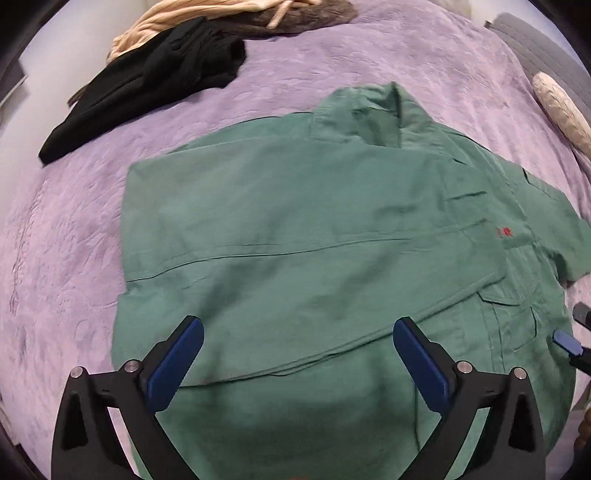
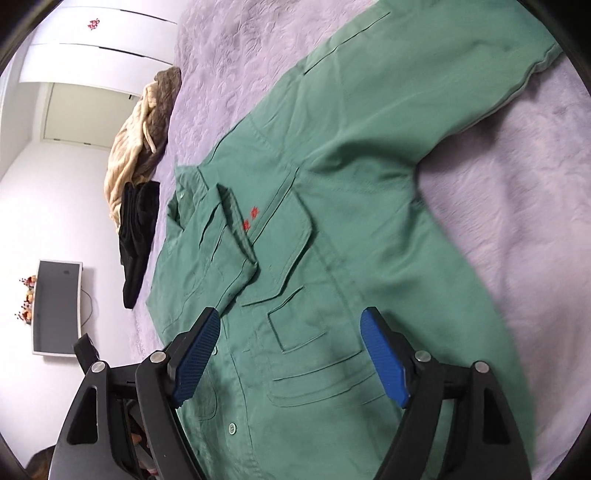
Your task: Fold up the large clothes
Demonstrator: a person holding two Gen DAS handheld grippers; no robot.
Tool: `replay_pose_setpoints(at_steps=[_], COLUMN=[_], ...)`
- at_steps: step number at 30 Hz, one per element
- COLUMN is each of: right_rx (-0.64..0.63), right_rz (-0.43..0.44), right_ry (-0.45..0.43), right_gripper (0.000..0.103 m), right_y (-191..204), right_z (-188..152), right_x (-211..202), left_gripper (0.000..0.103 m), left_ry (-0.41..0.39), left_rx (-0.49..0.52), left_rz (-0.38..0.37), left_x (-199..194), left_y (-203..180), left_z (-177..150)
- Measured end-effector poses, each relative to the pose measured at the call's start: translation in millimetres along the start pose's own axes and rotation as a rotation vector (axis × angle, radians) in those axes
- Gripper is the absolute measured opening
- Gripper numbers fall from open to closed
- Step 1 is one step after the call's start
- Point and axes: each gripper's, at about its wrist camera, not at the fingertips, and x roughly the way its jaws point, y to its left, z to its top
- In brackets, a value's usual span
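Note:
A large green work jacket (image 1: 295, 229) lies flat on a purple bedspread (image 1: 66, 240), its left side folded over the front, collar (image 1: 373, 110) at the far end. My left gripper (image 1: 297, 338) is open and empty above the jacket's near hem. In the right wrist view the jacket (image 2: 351, 184) shows red embroidery (image 2: 250, 218), chest pockets and one sleeve (image 2: 461, 74) stretched out to the far right. My right gripper (image 2: 291, 328) is open and empty above the lower pocket (image 2: 314, 332). Its fingertips (image 1: 567, 341) show at the right edge of the left wrist view.
A black garment (image 1: 147, 81) and a beige and brown pile (image 1: 221, 18) lie at the bed's far left. A pale rolled item (image 1: 561, 107) lies at the far right edge. A wall monitor (image 2: 55, 306) and white cupboards (image 2: 103, 55) stand beyond the bed (image 2: 517, 221).

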Motion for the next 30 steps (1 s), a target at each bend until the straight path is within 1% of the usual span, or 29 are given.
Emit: replay_pose_setpoints(at_steps=[4,5,6,7,10,15,18,20,23,26,30], right_rx=[0.012,0.014,0.017,0.021,0.039,0.081,0.115,0.122,0.150,0.185,0.217], right_rz=[0.001,-0.001,-0.007,-0.014,-0.012,-0.015,-0.020,-0.054,-0.088,-0.100,-0.102], right_ry=[-0.036,-0.043,-0.056,-0.076,-0.094,-0.092,-0.127,-0.165,-0.204,-0.224,-0.241], right_gripper=[0.085,0.087,0.098,0.103,0.103,0.103,0.103,0.103,0.103,0.103,0.103], right_y=[-19,-23,-27,-33,-49,-76,-96,-110,-133,-157,-180], right_z=[17,20,23,28,41,66,89,105,129,152,182], right_x=[-21,-25,-29,-35,-46,-61,-78,-91,-103,-106,-102], left_gripper=[0.103,0.103,0.103,0.103,0.103,0.103,0.103,0.103,0.103,0.103,0.103], left_ry=[0.029,0.038,0.049,0.057,0.083,0.105,0.120,0.131,0.159,0.150,0.133], left_rx=[0.059,0.069,0.081,0.088,0.103,0.115,0.120,0.123,0.132,0.137,0.117], left_rz=[-0.019,-0.018,-0.016,-0.012,-0.015,-0.029,-0.030,-0.030,-0.049,-0.047,-0.051], left_x=[3,4,6,7,13,23,28,31,37,39,40], left_y=[-48,-57,-68,-77,-104,-137,-153,-161,-174,-184,-194], left_z=[1,0,1,0,3,9,12,14,17,21,29])
